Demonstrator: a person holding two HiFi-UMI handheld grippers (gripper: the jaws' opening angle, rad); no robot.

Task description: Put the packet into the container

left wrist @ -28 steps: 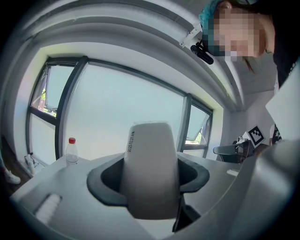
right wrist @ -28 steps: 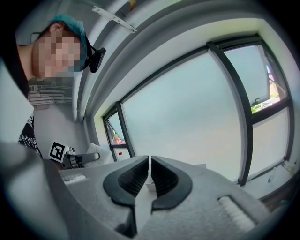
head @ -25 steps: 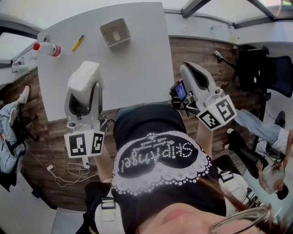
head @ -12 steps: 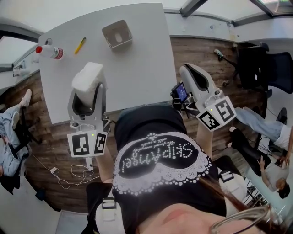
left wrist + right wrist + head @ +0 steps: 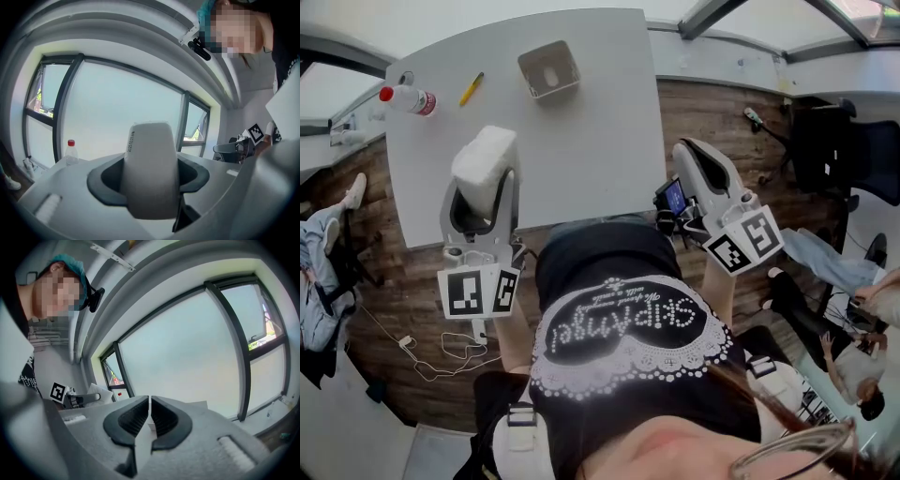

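**Packet gripped; transfer to container outstanding.**
The left gripper (image 5: 152,176) has its jaws clamped on the white packet (image 5: 151,164), which stands upright between them above the near part of the table (image 5: 581,150). The right gripper (image 5: 150,416) has its jaws closed together on nothing and hangs off the table edge, at 3 o'clock from the packet. The container (image 5: 549,68) sits at 1 o'clock from the packet, well apart from it. Judged status: the grasp is complete; carrying the packet over the container and releasing it inside are not yet done.

The white table (image 5: 600,141) bears a container (image 5: 549,68), yellow pen (image 5: 472,88) and bottle (image 5: 410,98).
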